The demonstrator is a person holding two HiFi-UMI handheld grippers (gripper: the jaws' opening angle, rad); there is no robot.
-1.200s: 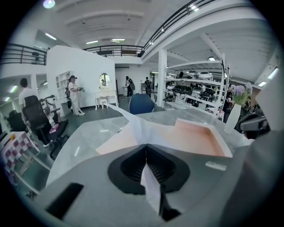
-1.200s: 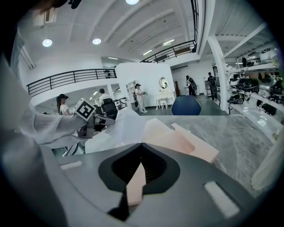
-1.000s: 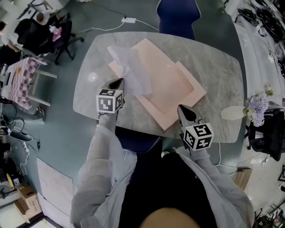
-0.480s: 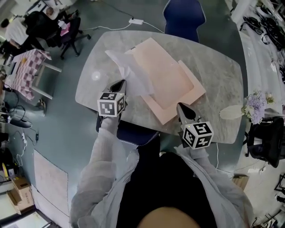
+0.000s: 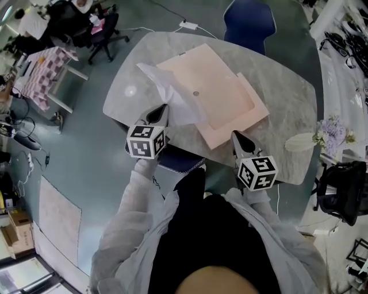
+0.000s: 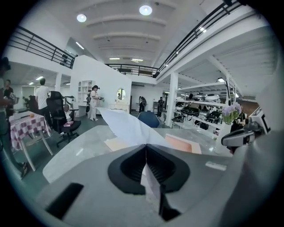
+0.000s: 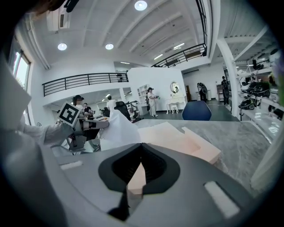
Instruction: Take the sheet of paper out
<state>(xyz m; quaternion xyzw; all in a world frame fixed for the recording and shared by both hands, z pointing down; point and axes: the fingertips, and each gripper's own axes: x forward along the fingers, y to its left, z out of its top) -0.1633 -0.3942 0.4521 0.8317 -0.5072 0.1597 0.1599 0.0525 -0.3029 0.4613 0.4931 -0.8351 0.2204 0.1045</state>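
Note:
A peach envelope (image 5: 224, 100) lies on the marble table (image 5: 287, 97). A white sheet of paper (image 5: 171, 95) sticks out of the envelope's left side, crumpled and lifted. My left gripper (image 5: 163, 110) is shut on the sheet's near edge; in the left gripper view the paper (image 6: 126, 127) fans up from the closed jaws of that gripper (image 6: 146, 146). My right gripper (image 5: 237, 136) is shut on the envelope's near corner. In the right gripper view a peach edge (image 7: 136, 177) sits between the jaws of the right gripper (image 7: 141, 145), and the envelope (image 7: 177, 137) lies flat beyond.
A blue chair (image 5: 248, 17) stands at the table's far side. A white oval dish (image 5: 299, 143) and pale flowers (image 5: 330, 135) are at the right end. A checkered side table (image 5: 49, 74) and office chairs stand to the left, with people behind them.
My left gripper has drawn the white sheet to the left and slightly up, so more of it is clear of the envelope. The right gripper stays clamped on the envelope corner.

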